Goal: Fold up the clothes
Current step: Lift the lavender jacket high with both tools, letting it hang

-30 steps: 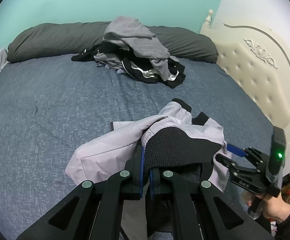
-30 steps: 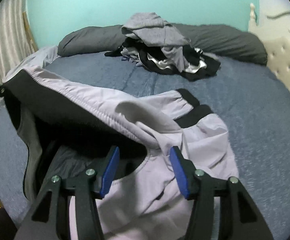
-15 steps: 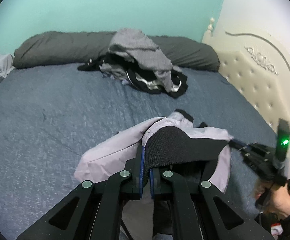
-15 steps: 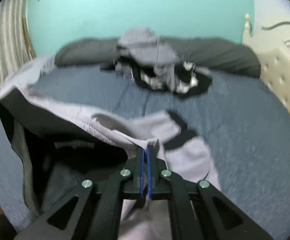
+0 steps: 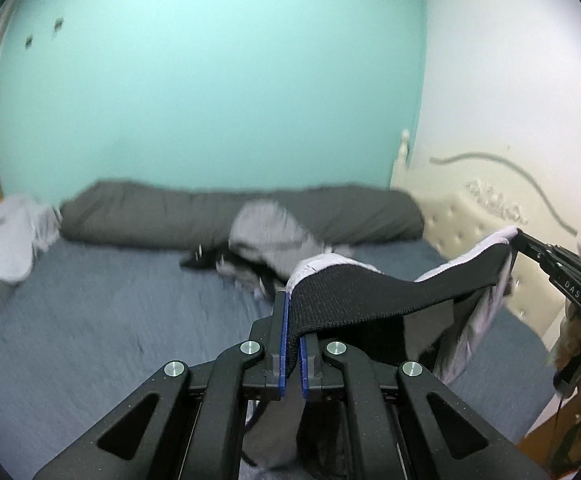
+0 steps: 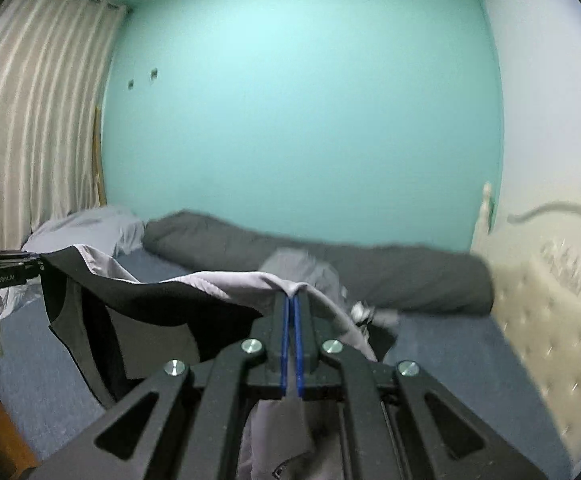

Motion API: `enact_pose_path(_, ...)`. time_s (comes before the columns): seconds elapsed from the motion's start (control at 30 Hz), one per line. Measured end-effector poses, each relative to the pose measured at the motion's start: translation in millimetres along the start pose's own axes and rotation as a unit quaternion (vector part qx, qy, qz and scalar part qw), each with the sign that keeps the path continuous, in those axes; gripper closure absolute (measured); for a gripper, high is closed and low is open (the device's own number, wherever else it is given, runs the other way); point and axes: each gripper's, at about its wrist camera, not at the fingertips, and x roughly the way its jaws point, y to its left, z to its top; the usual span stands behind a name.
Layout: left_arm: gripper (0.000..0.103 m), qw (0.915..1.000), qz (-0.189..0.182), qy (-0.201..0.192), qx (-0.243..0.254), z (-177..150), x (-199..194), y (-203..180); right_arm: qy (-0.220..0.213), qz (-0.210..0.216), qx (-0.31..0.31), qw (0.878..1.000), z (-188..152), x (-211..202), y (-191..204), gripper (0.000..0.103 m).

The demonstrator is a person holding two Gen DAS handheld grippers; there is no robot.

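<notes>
- Clamping: left gripper (image 5: 292, 344), blue pads closed on ribbed black waistband (image 5: 354, 296) of lavender garment (image 6: 226, 284).
- Garment stretched mid-air over blue bed (image 5: 110, 320), smooth fabric sagging between grippers.
- Right gripper (image 6: 291, 344) pinched tight on lavender edge.
- Blurred clothes pile (image 5: 266, 240) against grey bolster (image 5: 170, 216).

Left wrist view looking forward along its fingers (image 5: 280, 344) low over the bed (image 5: 110, 320), right wrist view likewise, both facing the teal wall (image 6: 290, 120), sharing pillow (image 6: 390, 276) and headboard (image 5: 470, 220).
</notes>
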Motion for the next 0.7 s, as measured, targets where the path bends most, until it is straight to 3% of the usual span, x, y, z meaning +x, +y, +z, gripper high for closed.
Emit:
enact_pose_path(0.17,0.099,0.9982,0.008,-0.056,0.021,66,-65,-22,-0.052,-0.012,-0.018,0.998,71,-53,0,0.101)
enact_pose_path(0.33,0.099,0.9935,0.022,-0.100,0.049,120,-127,-46,-0.088,-0.020,-0.025,0.996,122,-92,-2,0.101)
enact_pose_path(0.5,0.099,0.9900,0.038,-0.119,0.064,143,-169,-63,-0.115,-0.019,-0.022,0.993,151,-126,-3,0.101)
enact_pose_path(0.7,0.099,0.9891,0.048,-0.122,0.067,138,-195,-71,-0.124,-0.004,-0.021,0.992,158,-153,5,0.101)
